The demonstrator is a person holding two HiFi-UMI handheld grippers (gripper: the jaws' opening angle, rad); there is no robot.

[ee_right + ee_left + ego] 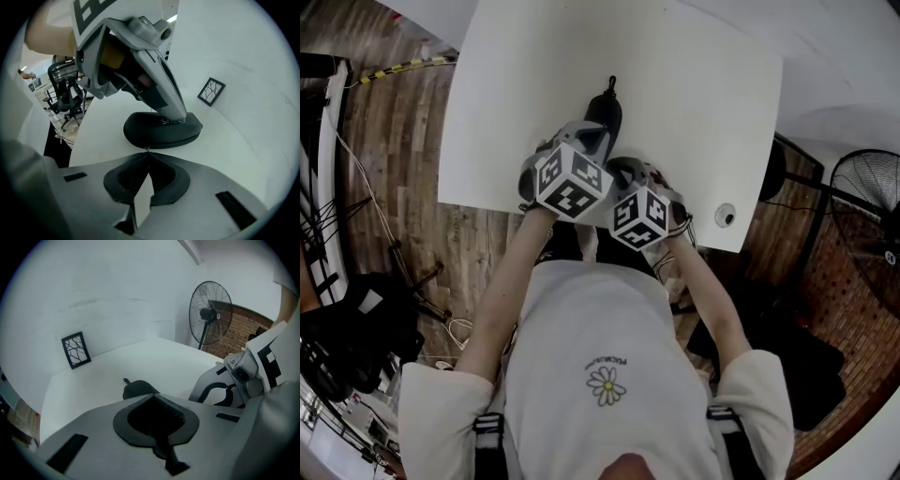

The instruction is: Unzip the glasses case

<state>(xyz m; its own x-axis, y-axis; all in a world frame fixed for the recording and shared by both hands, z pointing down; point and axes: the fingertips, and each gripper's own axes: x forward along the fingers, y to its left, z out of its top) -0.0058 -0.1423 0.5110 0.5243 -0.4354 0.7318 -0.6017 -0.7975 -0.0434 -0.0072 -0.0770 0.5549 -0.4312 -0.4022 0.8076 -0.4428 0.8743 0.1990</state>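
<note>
While the closed left hand-held gripper (181, 114) touches the glasses case (154, 133), the right hand-held gripper (147, 156) pinches its zipper pull (146, 149).

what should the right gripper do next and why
Probably draw the right gripper sideways along the glasses case seam. Its shut jaws seem to pinch the zipper pull at the near edge, the case looks fully zipped, and the shut left gripper presses on its top, steadying it.

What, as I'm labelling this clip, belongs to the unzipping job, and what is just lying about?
Job: glasses case, left gripper, right gripper, table.
Lying about: fan, picture frame, office chair.
</note>
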